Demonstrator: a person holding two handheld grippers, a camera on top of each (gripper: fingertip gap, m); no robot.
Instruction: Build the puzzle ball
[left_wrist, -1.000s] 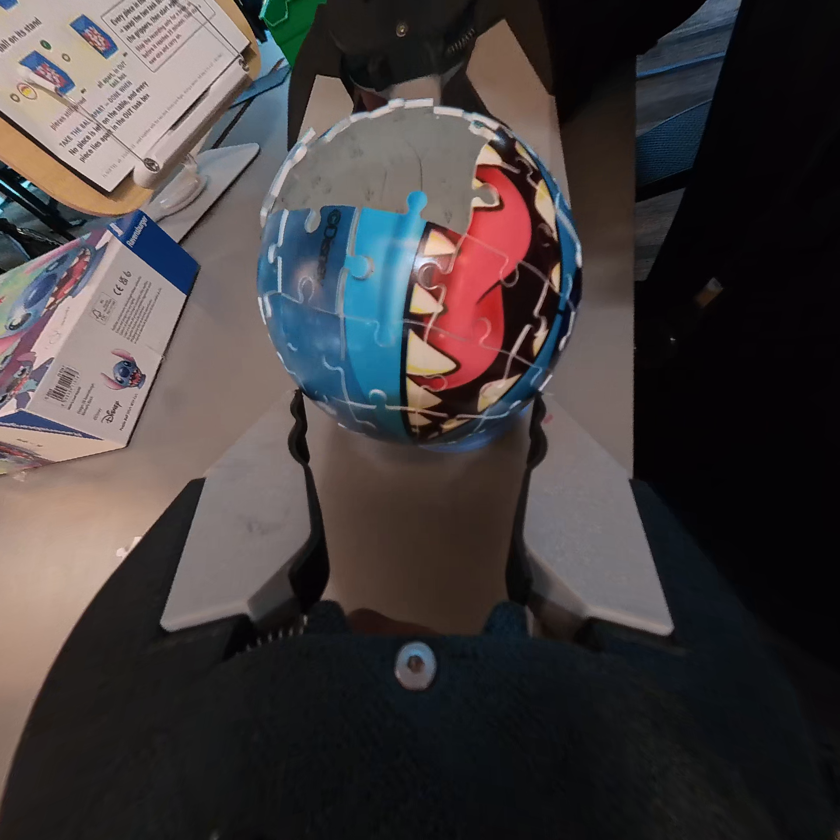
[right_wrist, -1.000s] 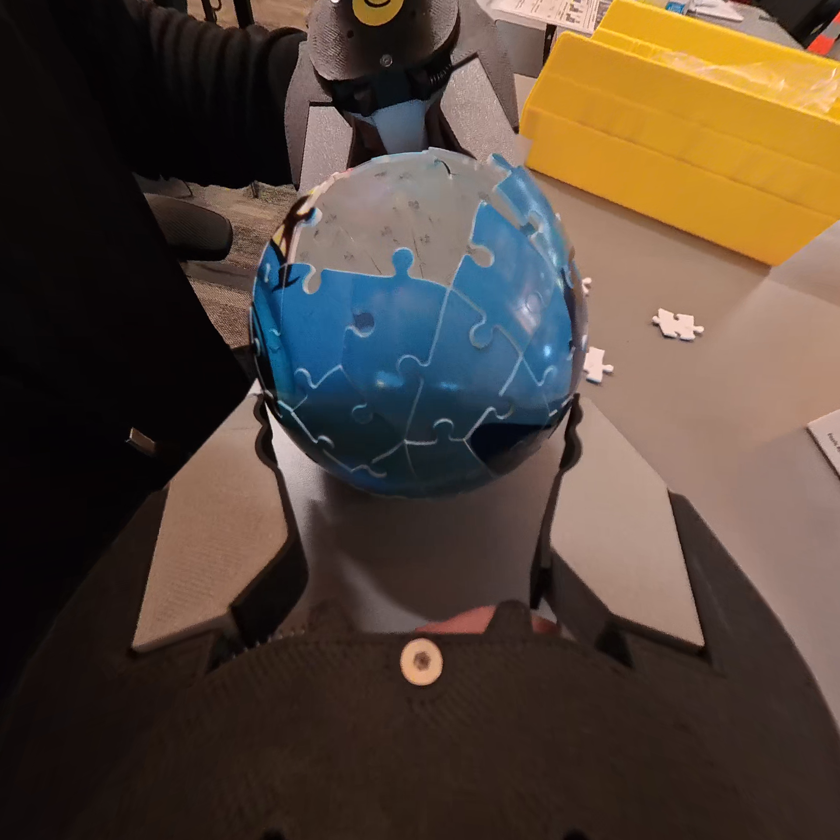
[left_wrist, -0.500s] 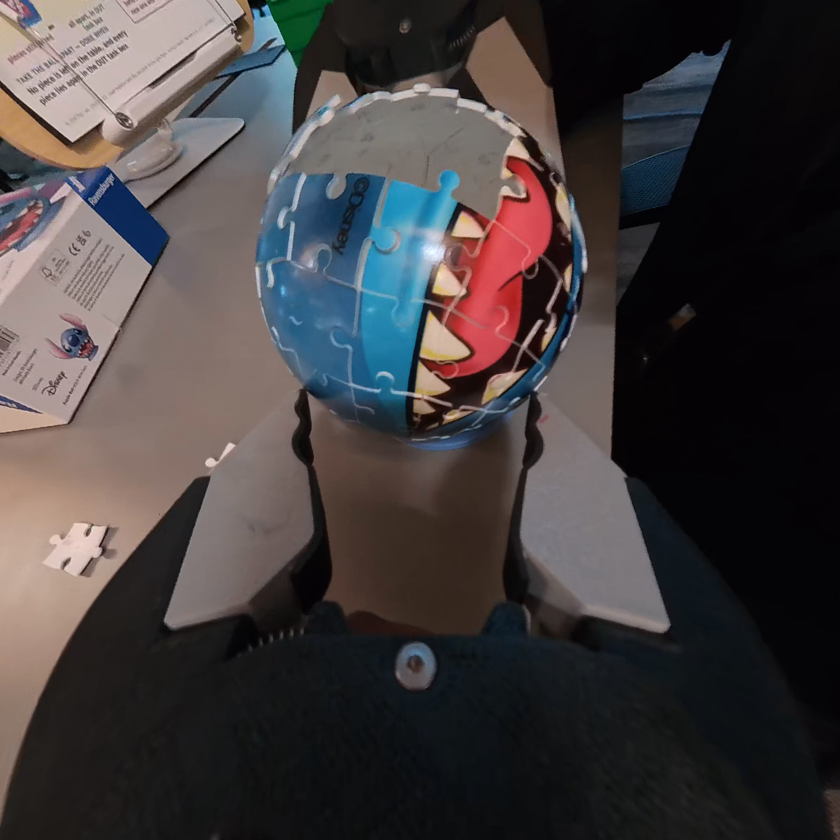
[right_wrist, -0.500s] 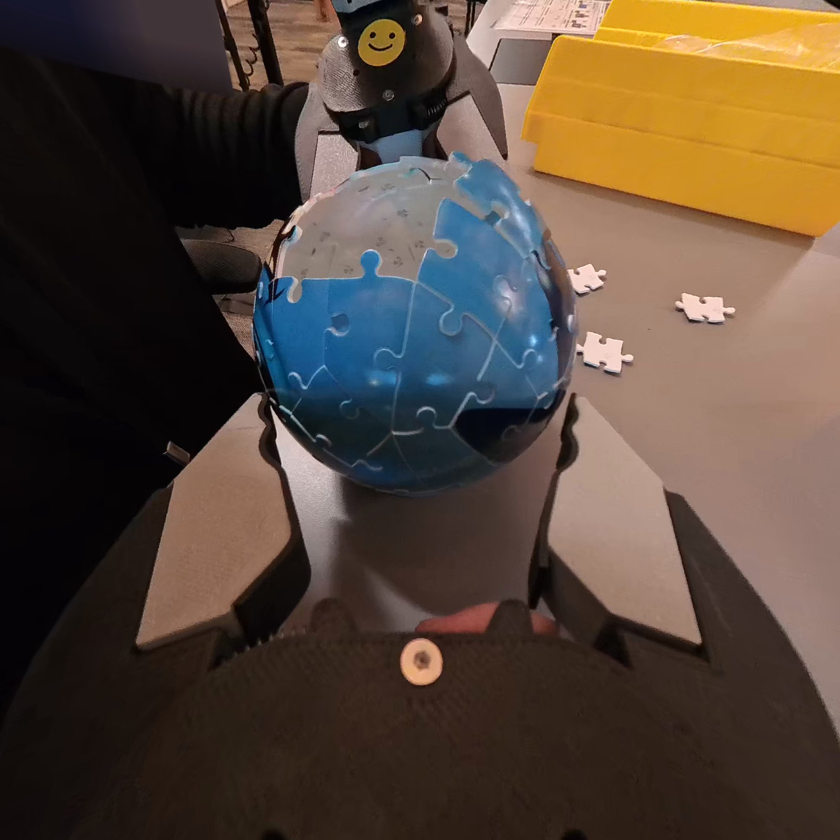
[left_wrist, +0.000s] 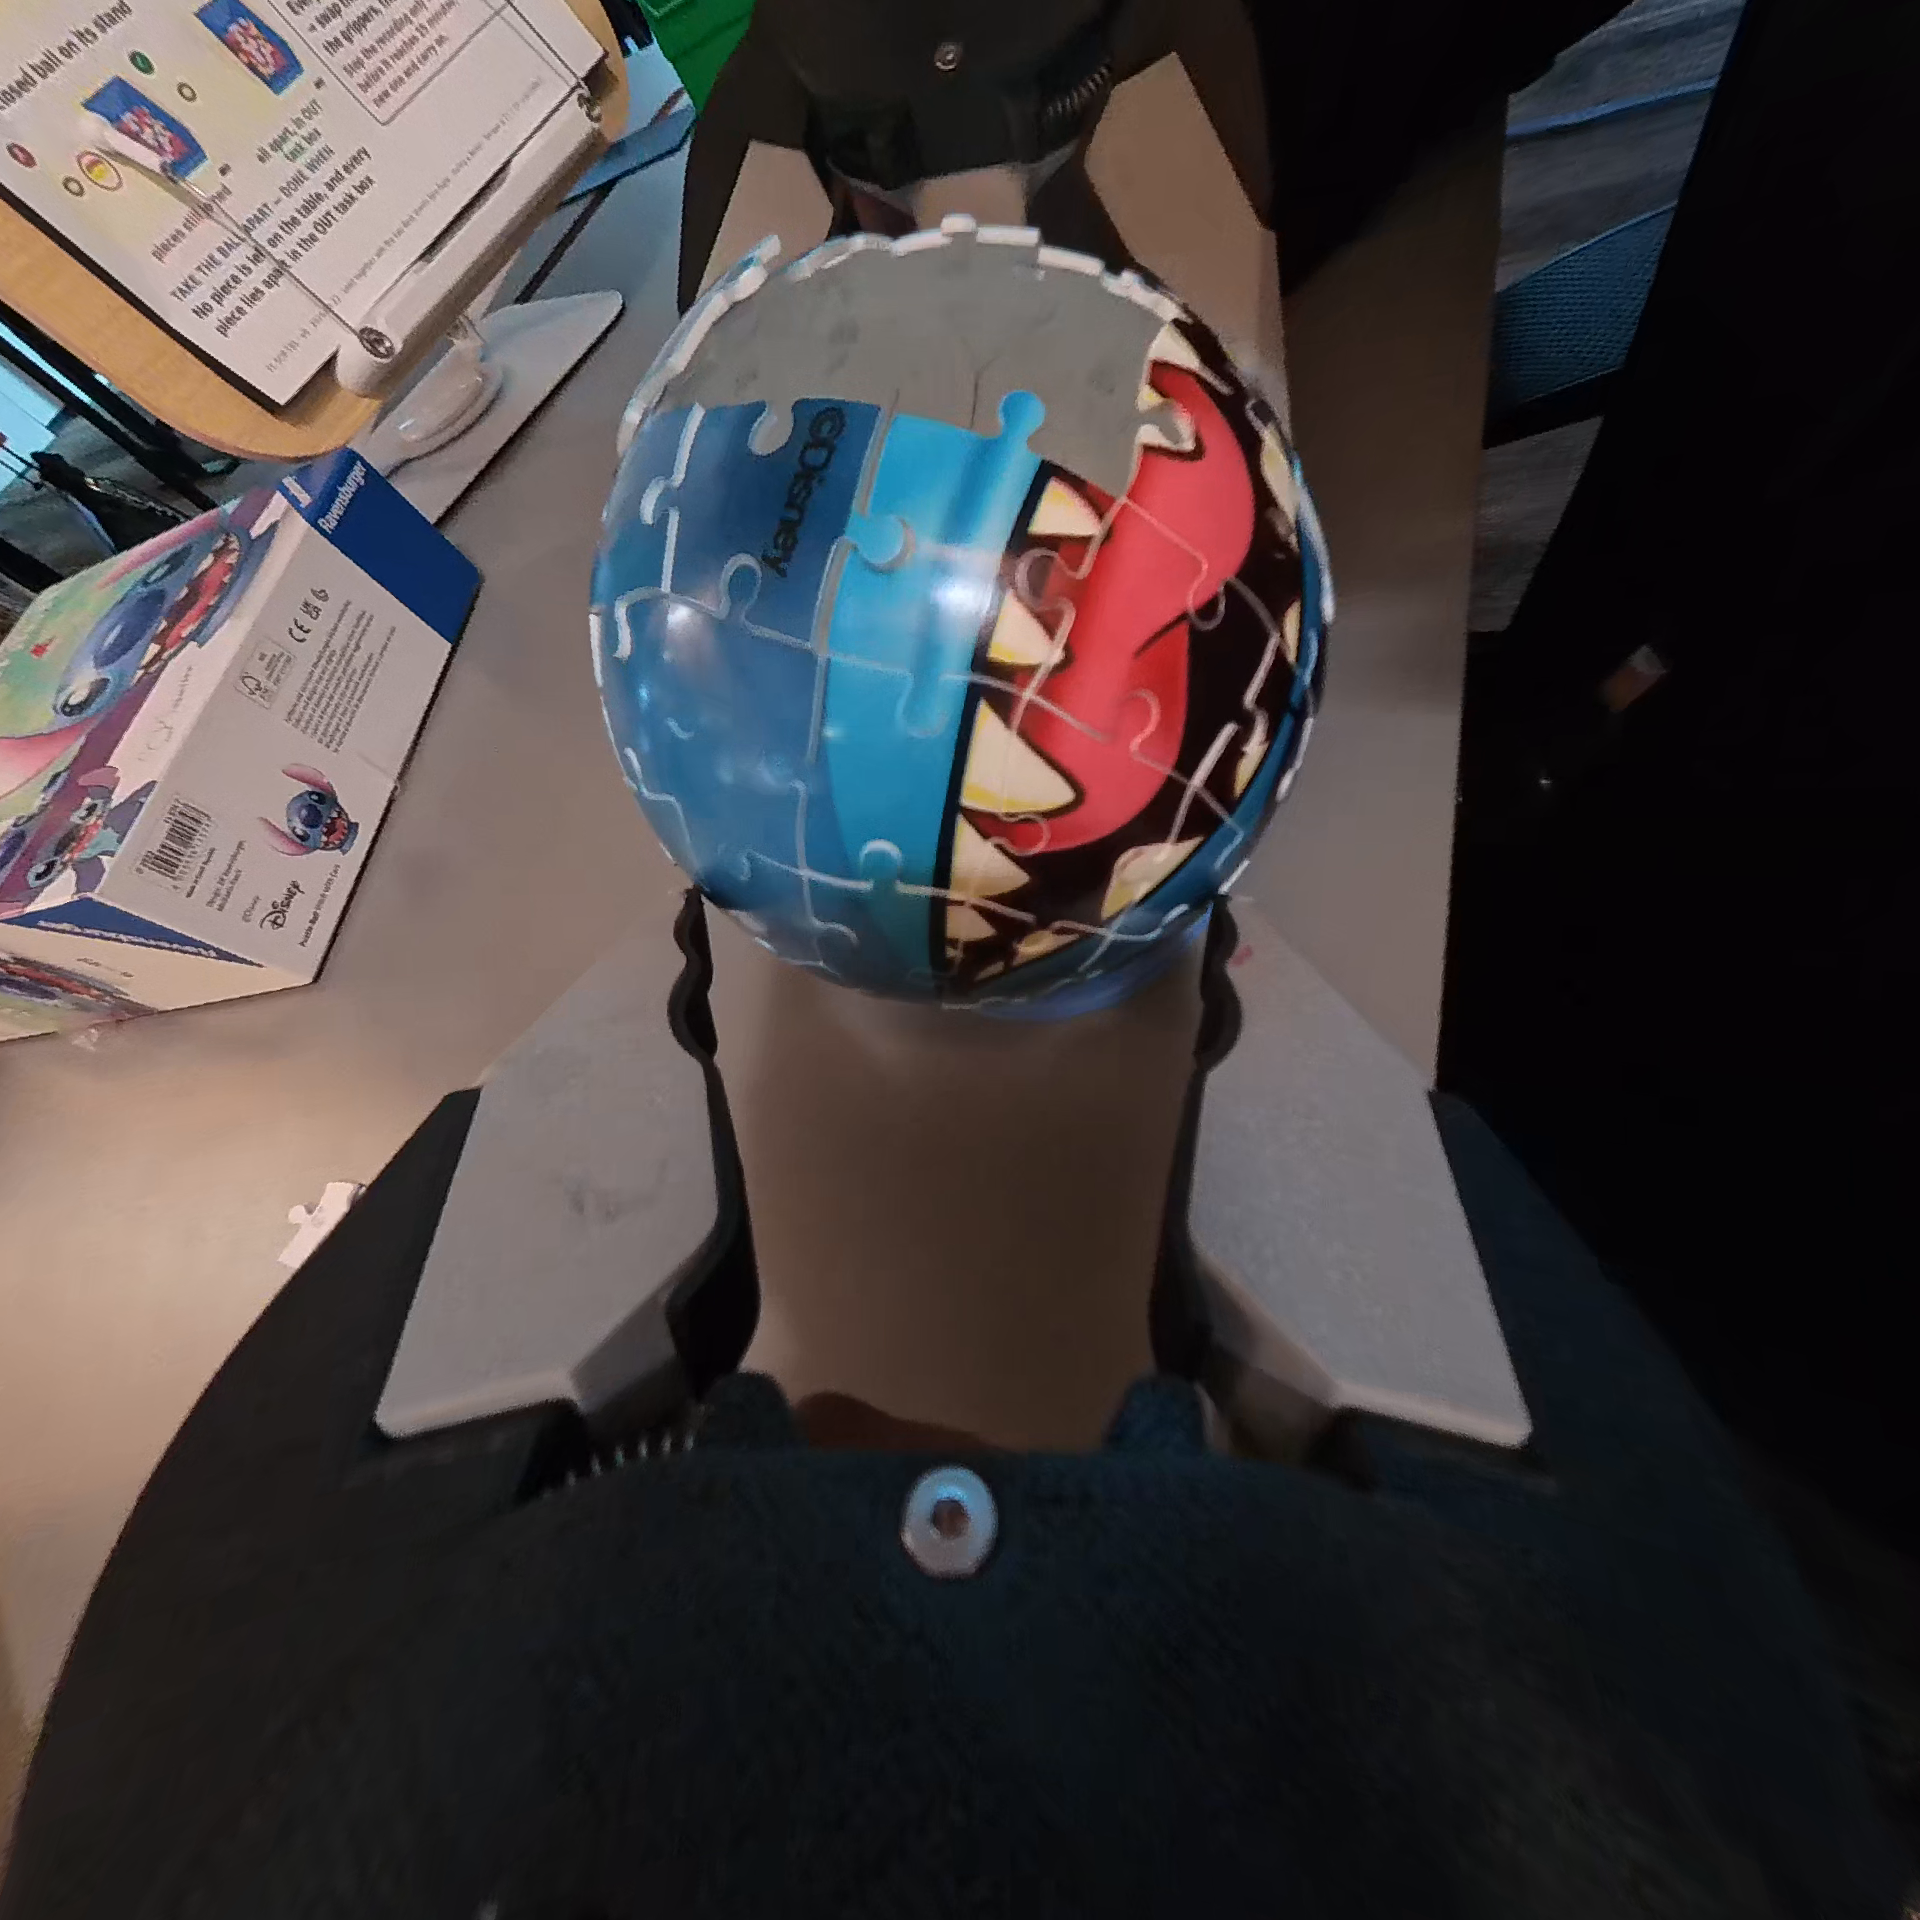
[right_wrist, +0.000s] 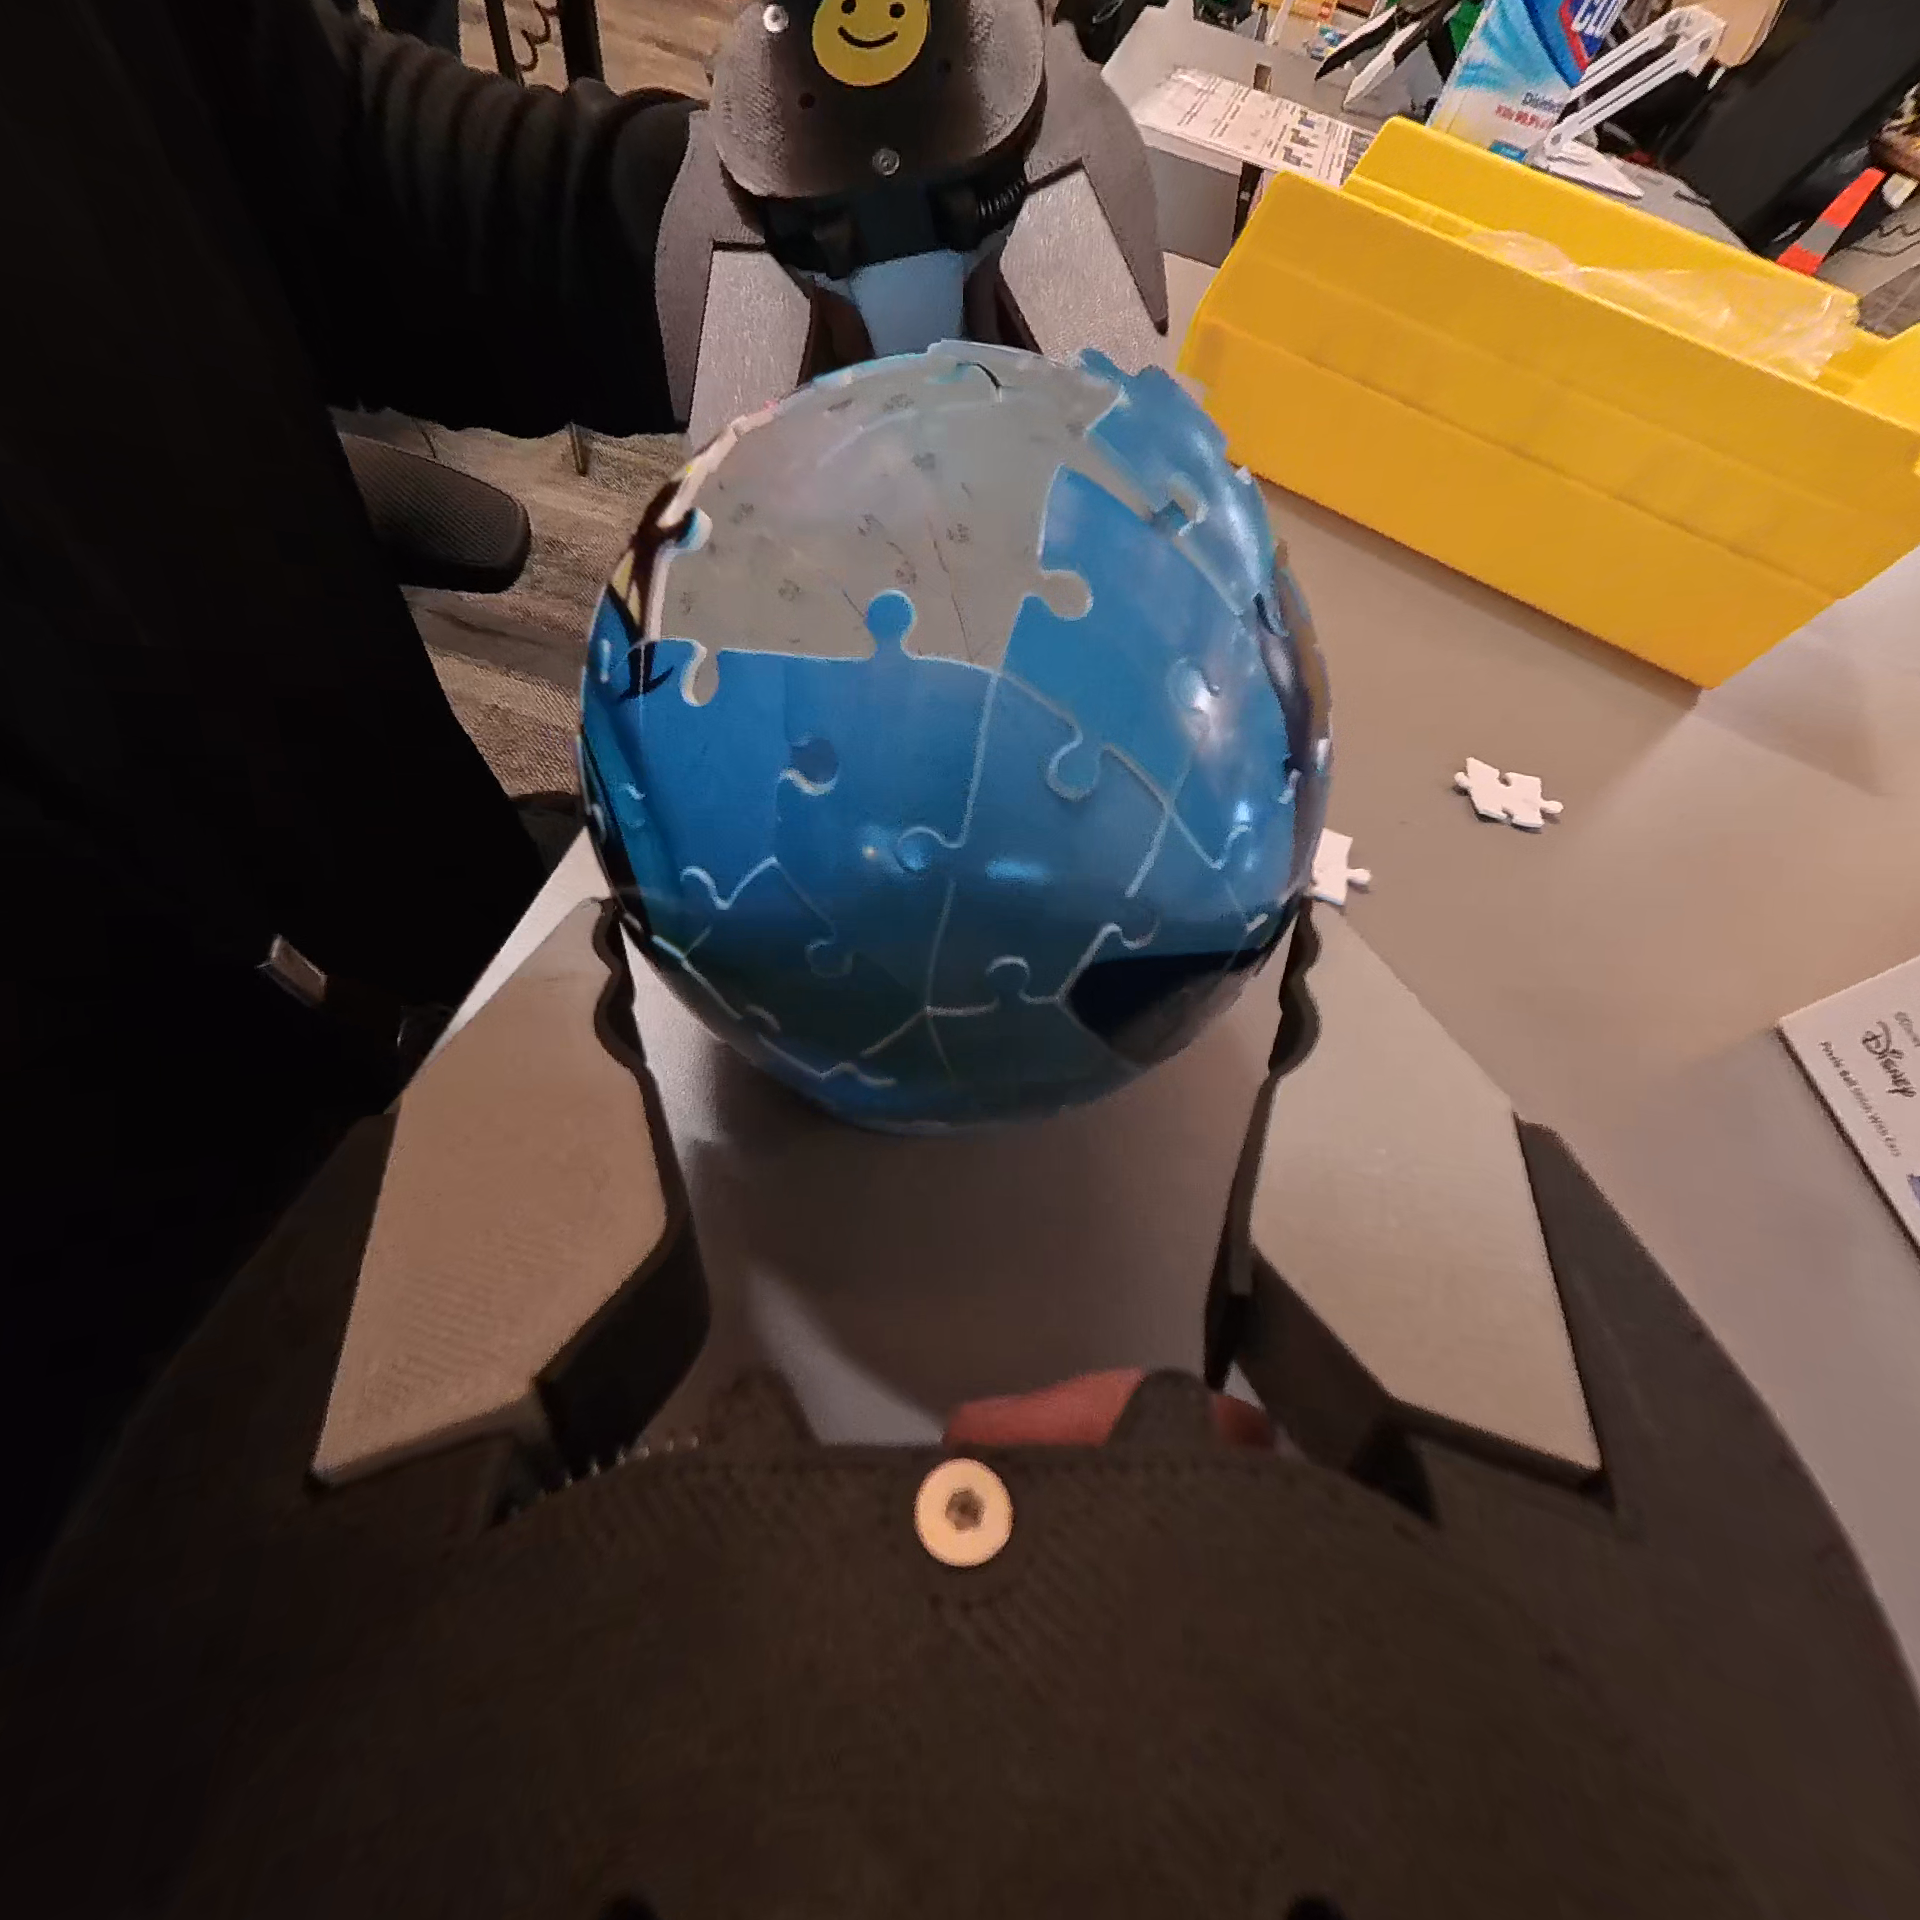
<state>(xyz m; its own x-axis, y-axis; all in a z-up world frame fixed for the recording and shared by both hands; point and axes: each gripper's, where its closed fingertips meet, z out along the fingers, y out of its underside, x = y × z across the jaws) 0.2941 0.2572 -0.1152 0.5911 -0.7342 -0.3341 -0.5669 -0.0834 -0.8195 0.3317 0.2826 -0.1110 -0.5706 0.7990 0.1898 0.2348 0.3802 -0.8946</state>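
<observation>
Partly open on top, puzzle ball (left_wrist: 956, 665) hides both claws' tips.

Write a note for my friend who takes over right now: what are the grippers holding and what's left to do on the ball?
Left gripper: shut on the puzzle ball, fingers on its lower sides.
Right gripper: grips the same ball from the opposite side.
Ball is held just above the table.
Done: most of the shell.
Left: the open gap on top. Loose white pieces lie on the table near the yellow bin.
</observation>
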